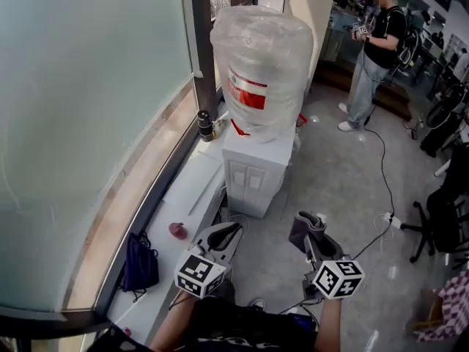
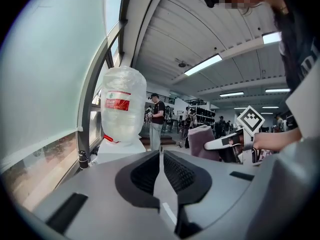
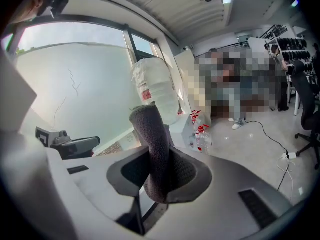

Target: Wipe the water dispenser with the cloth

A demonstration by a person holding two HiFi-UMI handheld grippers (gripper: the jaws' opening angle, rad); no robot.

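Clamping cloth [image 3: 151, 143], right gripper [image 3: 156, 170], bottles [image 3: 202, 137] beside water dispenser [image 3: 181, 130]

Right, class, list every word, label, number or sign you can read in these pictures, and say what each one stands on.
Red label on the water bottle: print too blurred to read.
Left marker cube and right marker cube: black-and-white square patterns only, no letters or digits.
No other print shows clearly enough, so no text can be quoted.
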